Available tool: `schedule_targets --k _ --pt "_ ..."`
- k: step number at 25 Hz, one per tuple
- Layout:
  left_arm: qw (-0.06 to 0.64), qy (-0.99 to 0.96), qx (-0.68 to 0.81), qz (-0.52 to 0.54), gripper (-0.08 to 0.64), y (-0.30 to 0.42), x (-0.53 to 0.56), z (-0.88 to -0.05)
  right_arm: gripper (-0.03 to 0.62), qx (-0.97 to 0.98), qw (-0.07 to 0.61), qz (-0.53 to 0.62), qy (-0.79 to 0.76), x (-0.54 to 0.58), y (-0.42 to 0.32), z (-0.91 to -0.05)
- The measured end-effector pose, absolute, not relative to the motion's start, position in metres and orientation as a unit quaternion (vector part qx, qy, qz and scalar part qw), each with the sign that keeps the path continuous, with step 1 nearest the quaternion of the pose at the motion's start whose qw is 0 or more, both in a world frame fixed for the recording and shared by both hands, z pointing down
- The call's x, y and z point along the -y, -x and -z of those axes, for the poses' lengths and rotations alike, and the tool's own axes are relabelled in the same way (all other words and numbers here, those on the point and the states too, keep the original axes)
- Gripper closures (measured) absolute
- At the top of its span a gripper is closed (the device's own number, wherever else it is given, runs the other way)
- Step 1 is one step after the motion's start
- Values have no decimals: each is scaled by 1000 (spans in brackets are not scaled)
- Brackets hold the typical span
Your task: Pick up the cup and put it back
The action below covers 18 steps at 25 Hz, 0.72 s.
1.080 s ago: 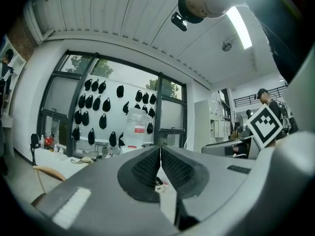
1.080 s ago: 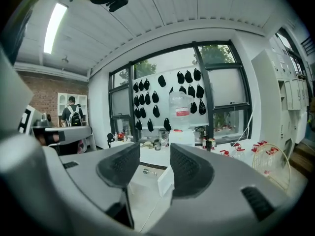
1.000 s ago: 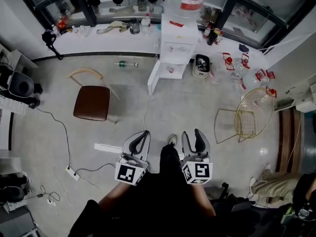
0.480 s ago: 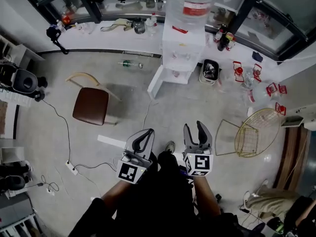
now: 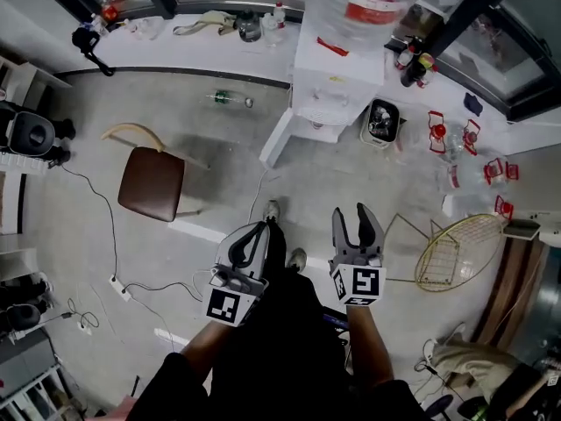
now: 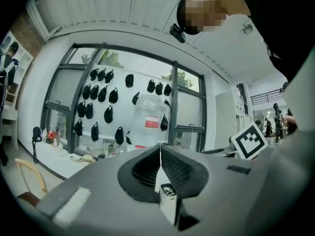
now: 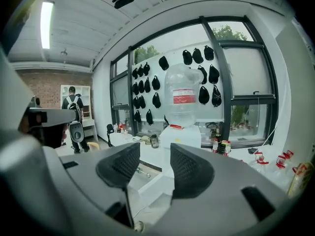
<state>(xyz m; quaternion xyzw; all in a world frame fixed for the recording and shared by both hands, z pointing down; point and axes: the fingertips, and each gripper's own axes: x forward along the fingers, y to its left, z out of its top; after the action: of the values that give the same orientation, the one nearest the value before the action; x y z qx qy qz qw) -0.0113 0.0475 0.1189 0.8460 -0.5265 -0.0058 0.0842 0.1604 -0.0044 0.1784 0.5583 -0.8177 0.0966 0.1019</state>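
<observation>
I cannot pick out a cup for certain; a small dark jar stands among clutter on the white sill, also as the jar in the right gripper view. My left gripper is held over the floor in front of the person's body, its jaws closed together with nothing in them. My right gripper is level with it, its jaws apart and empty. Both point toward the white water dispenser with its big clear bottle.
A chair with a brown seat stands to the left, a gold wire chair to the right. A cable and power strip lie on the floor, as does a bottle. A black bin sits beside the dispenser.
The person has stepped forward, so the dispenser and sill are nearer the top edge. Both grippers stay in front of the body with their jaws unchanged.
</observation>
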Motion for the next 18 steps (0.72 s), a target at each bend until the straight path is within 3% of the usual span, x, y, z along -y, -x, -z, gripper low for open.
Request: schedule_targets --k 18 --pt "93 -841 532 16 549 18 141 -329 385 809 132 -111 -561 184 -148 -418"
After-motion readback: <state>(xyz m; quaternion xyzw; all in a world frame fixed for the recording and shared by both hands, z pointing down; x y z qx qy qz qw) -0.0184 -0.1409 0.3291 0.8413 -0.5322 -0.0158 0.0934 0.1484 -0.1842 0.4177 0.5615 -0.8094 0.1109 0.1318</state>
